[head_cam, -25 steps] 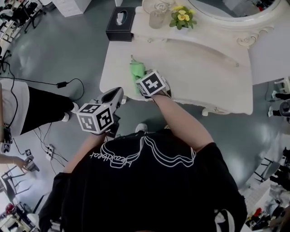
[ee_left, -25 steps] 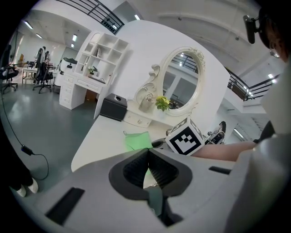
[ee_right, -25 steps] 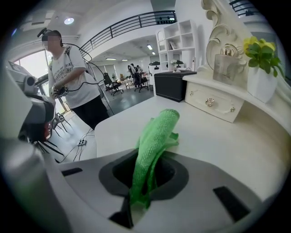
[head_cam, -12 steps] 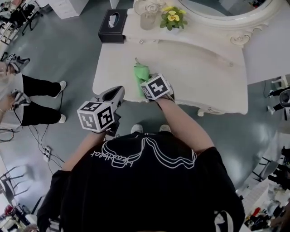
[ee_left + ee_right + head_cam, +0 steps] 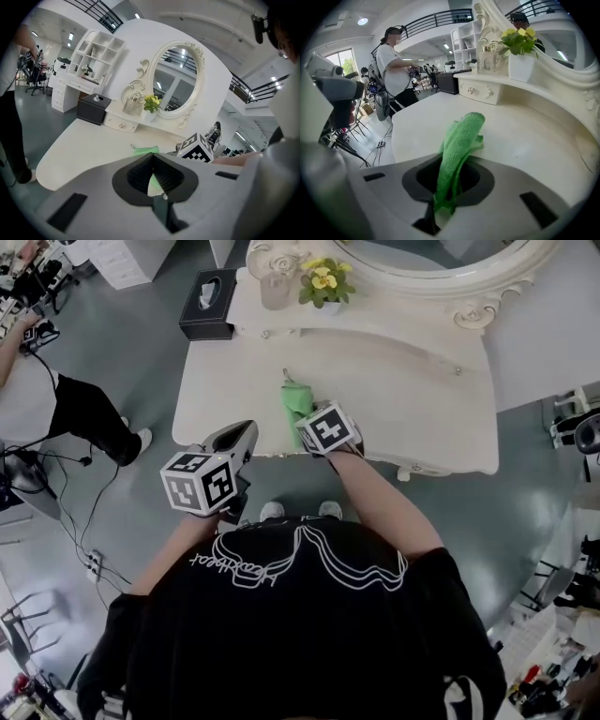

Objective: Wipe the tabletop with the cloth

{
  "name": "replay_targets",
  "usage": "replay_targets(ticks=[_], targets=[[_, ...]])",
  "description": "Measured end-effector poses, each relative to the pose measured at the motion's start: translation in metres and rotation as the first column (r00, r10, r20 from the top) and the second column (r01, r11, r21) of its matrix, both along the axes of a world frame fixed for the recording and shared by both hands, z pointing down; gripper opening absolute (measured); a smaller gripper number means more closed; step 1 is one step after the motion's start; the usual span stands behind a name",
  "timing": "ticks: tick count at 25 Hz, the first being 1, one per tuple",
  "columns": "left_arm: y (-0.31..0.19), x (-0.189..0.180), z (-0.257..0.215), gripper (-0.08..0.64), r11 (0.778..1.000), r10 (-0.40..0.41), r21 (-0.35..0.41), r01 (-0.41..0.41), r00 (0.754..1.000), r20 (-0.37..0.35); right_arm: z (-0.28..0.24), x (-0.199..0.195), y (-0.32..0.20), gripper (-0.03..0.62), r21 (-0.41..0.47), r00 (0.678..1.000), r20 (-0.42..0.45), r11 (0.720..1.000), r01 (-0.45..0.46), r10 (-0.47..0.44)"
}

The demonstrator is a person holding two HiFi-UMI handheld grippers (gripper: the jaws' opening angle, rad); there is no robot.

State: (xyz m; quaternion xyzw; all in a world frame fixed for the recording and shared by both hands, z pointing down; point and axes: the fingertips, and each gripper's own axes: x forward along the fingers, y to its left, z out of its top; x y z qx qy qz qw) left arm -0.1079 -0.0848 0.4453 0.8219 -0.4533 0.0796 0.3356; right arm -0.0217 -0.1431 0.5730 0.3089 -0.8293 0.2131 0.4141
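The white looped script on the person's black shirt (image 5: 300, 563) is too tangled to read; the gripper cubes bear only black-and-white square markers. The right forearm reaches forward to the front edge of the white tabletop (image 5: 403, 390), where the right gripper (image 5: 449, 185) pinches the green cloth (image 5: 461, 136). The cloth's free end lies on the surface ahead of the jaws. The left arm is bent, holding the left gripper (image 5: 152, 176) off the table's near left corner, jaws pressed together on nothing. In the head view the marker cube hides the right jaws.
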Motion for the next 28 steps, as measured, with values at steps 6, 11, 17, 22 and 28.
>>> replay_targets(ticks=[6, 11, 17, 22, 28], targets=[[-0.004, 0.028, -0.004, 0.003, 1.0, 0.021, 0.001, -0.021, 1.0, -0.005, -0.001, 0.037, 0.0, 0.055, -0.002, 1.0, -0.009, 1.0, -0.027, 0.027], [-0.006, 0.049, -0.007, 0.003, 0.999, 0.033, 0.004, -0.033, 0.999, -0.011, -0.001, 0.065, 0.001, 0.055, -0.005, 0.999, -0.013, 0.999, -0.05, 0.05], [-0.007, 0.072, -0.009, 0.003, 0.999, 0.035, 0.004, -0.035, 0.999, -0.012, -0.002, 0.098, 0.001, 0.055, -0.003, 0.998, -0.015, 0.998, -0.069, 0.069], [-0.008, 0.089, -0.009, 0.003, 0.999, 0.039, 0.007, -0.039, 0.999, -0.006, 0.001, 0.122, 0.0, 0.056, -0.005, 0.997, -0.014, 0.997, -0.076, 0.076], [-0.007, 0.106, -0.013, 0.003, 0.999, 0.044, 0.006, -0.044, 0.999, -0.002, 0.0, 0.145, 0.002, 0.055, -0.011, 0.996, -0.001, 0.996, -0.087, 0.087]])
